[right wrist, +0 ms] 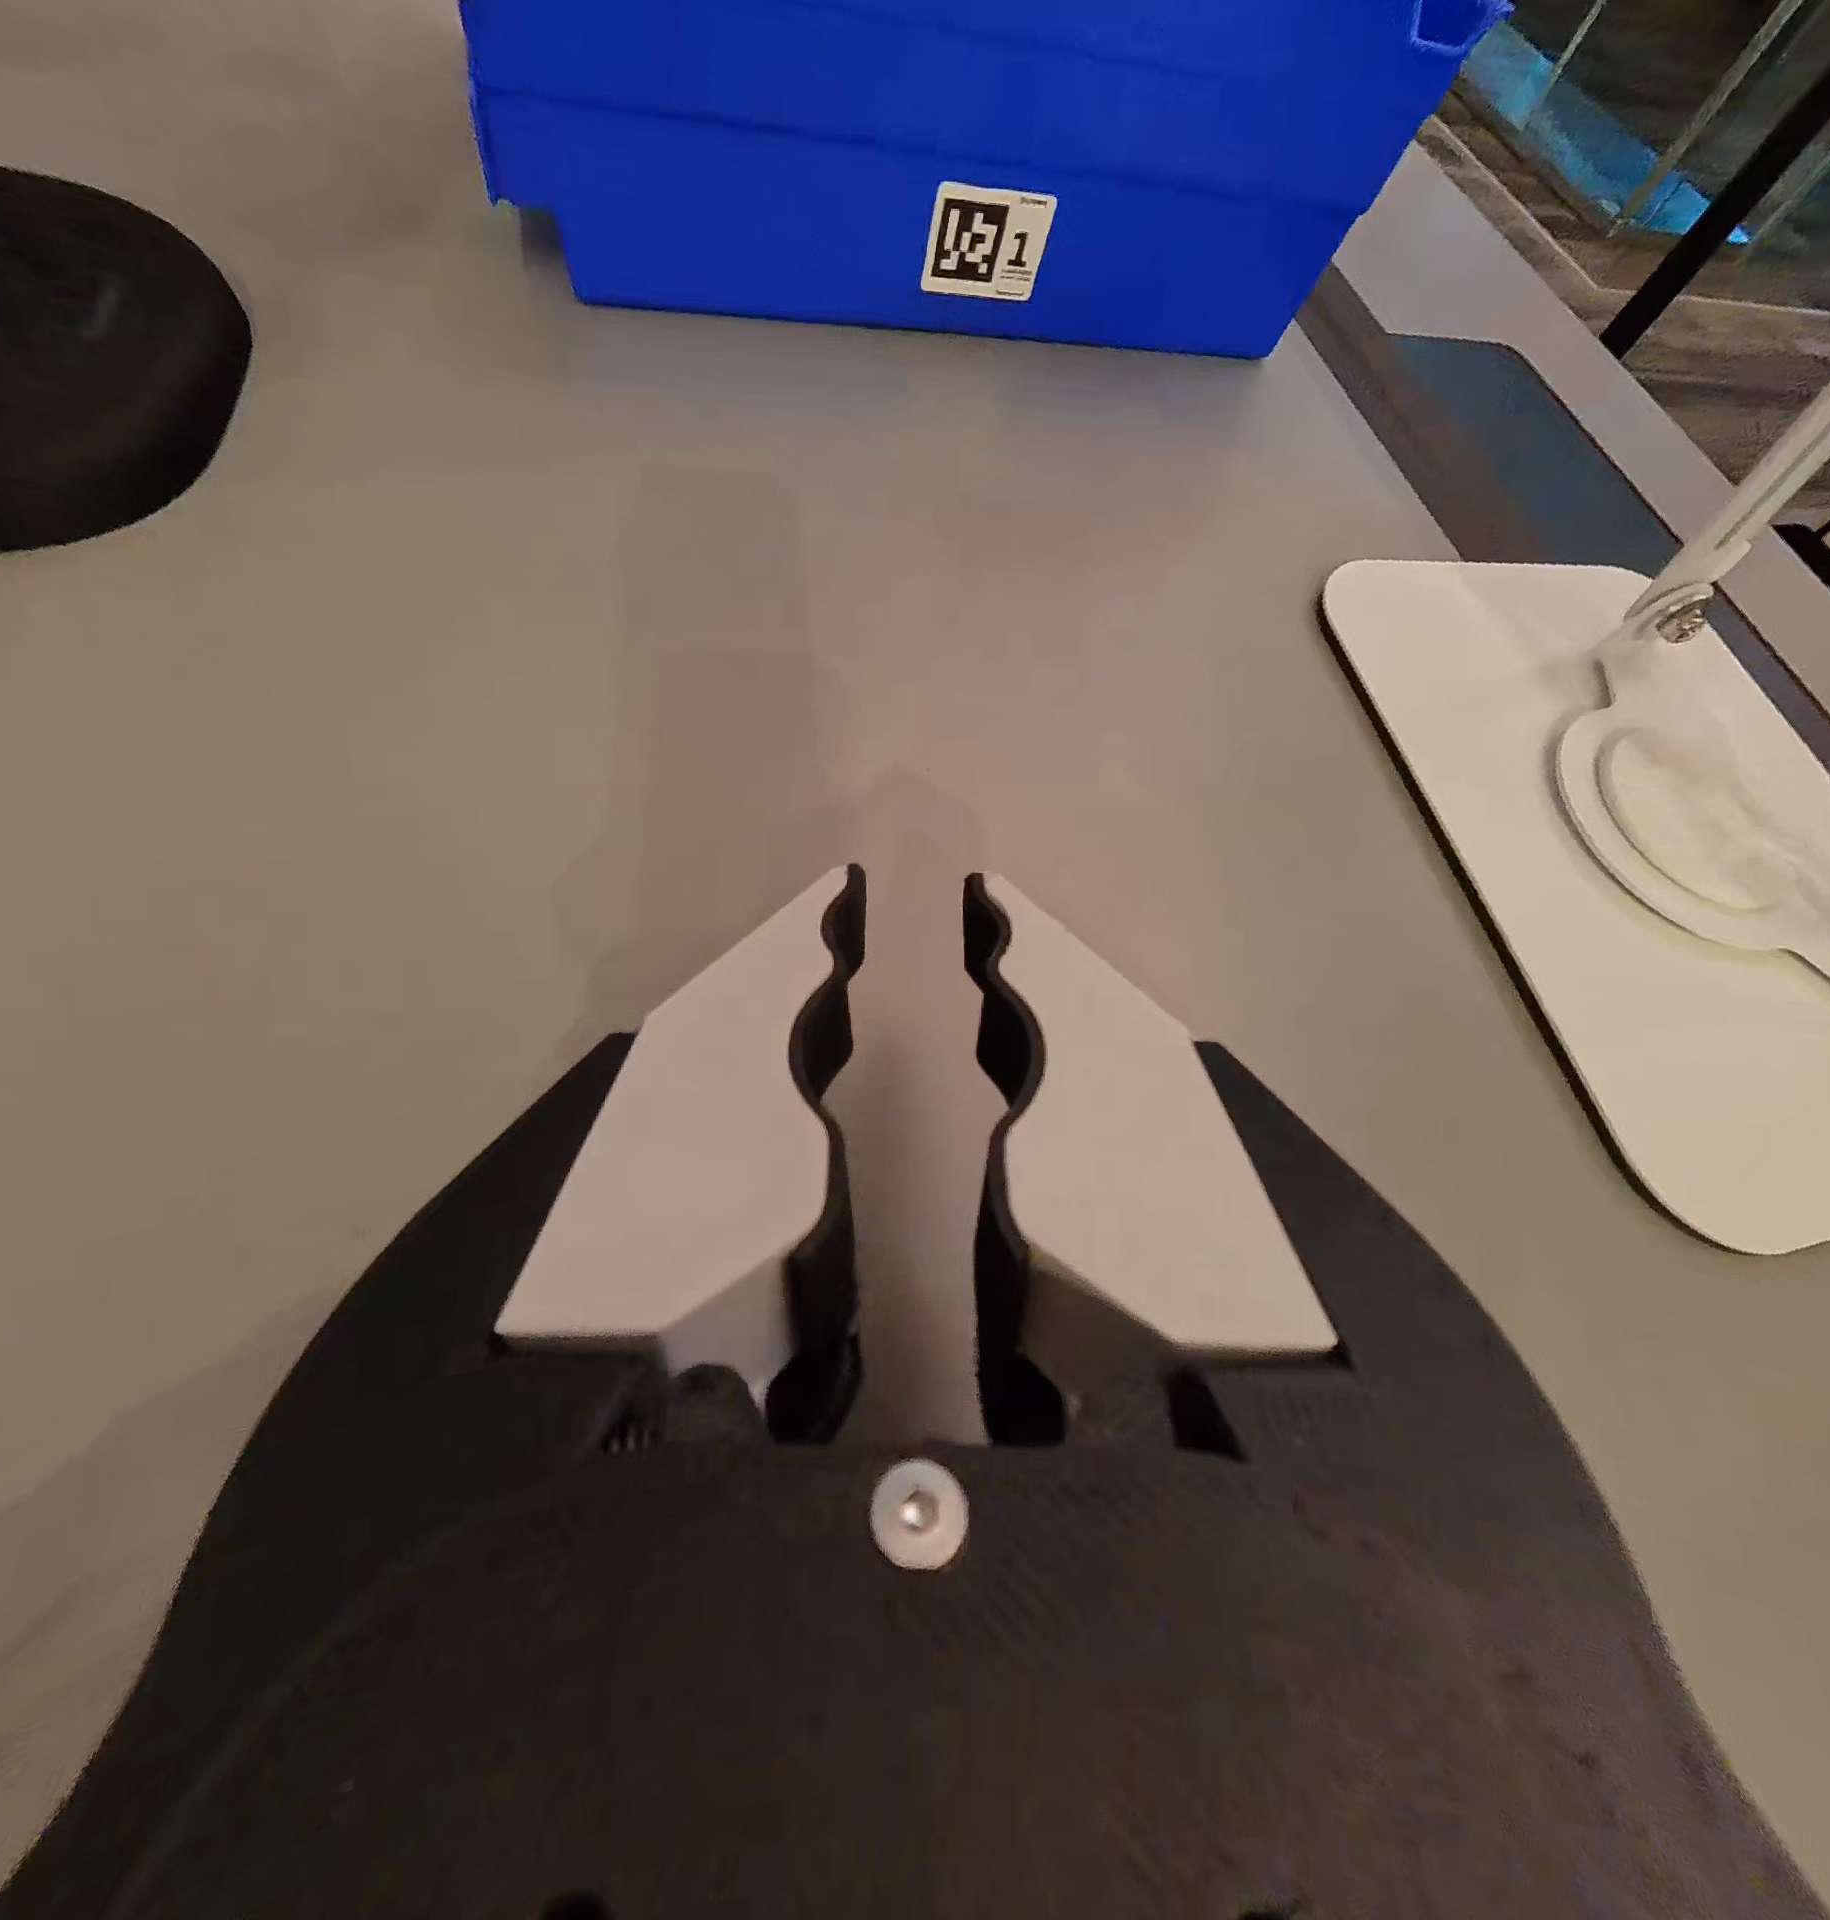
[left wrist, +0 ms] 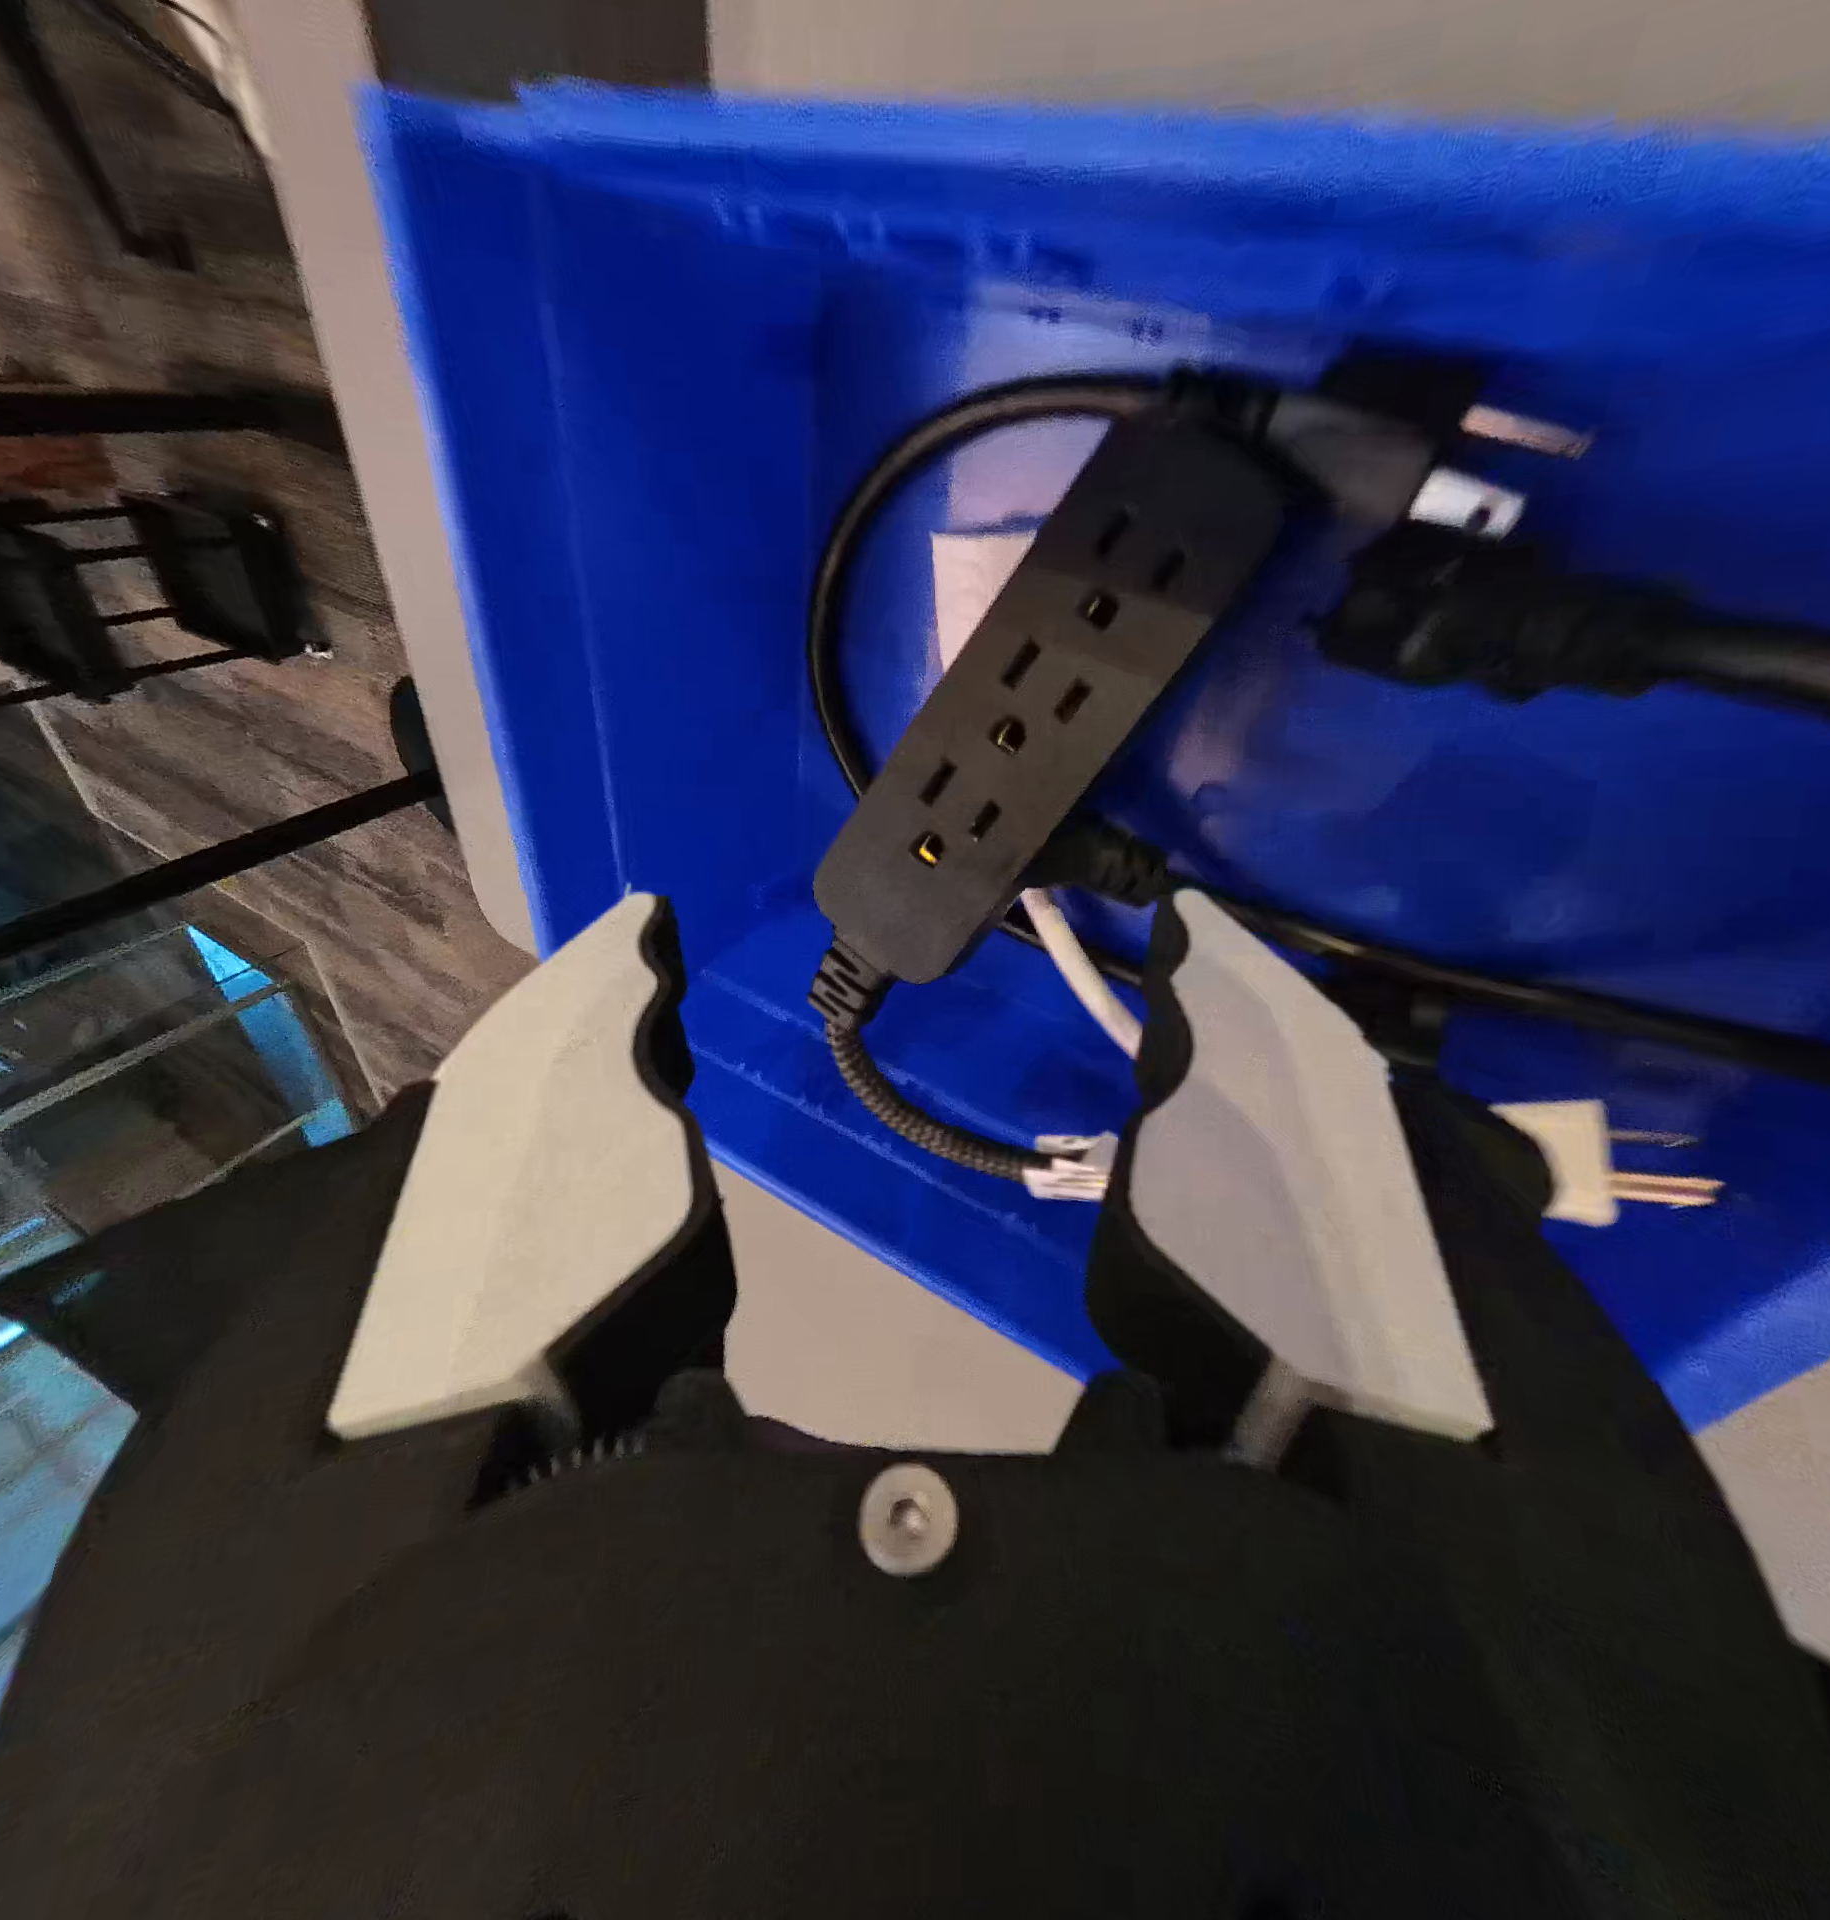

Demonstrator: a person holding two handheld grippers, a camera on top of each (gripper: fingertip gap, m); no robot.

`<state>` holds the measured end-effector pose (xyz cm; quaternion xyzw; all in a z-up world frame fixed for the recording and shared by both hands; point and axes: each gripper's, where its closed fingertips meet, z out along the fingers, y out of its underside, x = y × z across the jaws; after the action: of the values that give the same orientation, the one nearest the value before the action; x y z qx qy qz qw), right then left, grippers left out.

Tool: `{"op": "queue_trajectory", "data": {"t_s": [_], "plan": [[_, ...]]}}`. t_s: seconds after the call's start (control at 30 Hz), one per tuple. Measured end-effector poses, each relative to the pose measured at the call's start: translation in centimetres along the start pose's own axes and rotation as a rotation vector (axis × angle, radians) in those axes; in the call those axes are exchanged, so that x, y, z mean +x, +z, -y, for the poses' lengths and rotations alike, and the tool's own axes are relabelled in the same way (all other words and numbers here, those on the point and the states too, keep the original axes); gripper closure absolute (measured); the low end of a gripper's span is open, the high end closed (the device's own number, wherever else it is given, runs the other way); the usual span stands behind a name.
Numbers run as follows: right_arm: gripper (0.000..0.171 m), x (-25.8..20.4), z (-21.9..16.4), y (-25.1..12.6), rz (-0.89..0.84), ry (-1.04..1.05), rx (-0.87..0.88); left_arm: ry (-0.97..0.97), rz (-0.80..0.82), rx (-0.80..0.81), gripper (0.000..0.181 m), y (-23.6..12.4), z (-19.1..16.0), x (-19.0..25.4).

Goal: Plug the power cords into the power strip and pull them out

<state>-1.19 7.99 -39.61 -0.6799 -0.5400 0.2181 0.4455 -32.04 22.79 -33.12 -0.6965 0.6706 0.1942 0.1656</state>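
In the left wrist view a black power strip (left wrist: 1056,686) with three empty outlets lies slanted inside a blue bin (left wrist: 630,468). Its braided cord (left wrist: 890,1081) runs toward me. A black plug (left wrist: 1410,457) with bare prongs and a thicker black plug (left wrist: 1493,623) lie beyond its far end. A white plug (left wrist: 1576,1153) with bare prongs lies at the right. My left gripper (left wrist: 911,914) is open and empty, over the bin's near edge, just short of the strip. My right gripper (right wrist: 913,878) is empty, its fingers a narrow gap apart, above the grey table (right wrist: 475,675).
A white cable (left wrist: 1087,977) and a small clear connector (left wrist: 1072,1164) lie in the bin. In the right wrist view the blue bin (right wrist: 890,156) with a square tag (right wrist: 989,241) stands ahead. A white lamp base (right wrist: 1513,831) sits right, a black round object (right wrist: 59,353) left. The tips of one gripper are about 35 cm away from the tips of the other. The left tips stand about 9 cm off the black plug (left wrist: 1410,457).
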Motion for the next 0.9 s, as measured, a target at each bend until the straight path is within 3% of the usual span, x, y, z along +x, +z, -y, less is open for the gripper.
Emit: {"op": "queue_trajectory", "data": {"t_s": [0.27, 0.47, 0.9], "plan": [[0.153, -0.3, 0.2, -0.2, 0.028, -0.003, 0.015, 0.077, -0.244, -0.145, 0.117, 4.9, -2.3, 0.9], [0.154, -0.4, 0.2, -0.2, 0.033, -0.002, 0.015, 0.092, -0.245, -0.142, 0.127, 5.7, -2.4, 0.9], [0.157, -0.3, 0.5, -0.4, 0.032, 0.002, 0.038, -0.03, -0.044, -0.041, 0.131, 0.2, -3.0, -2.2]]}}
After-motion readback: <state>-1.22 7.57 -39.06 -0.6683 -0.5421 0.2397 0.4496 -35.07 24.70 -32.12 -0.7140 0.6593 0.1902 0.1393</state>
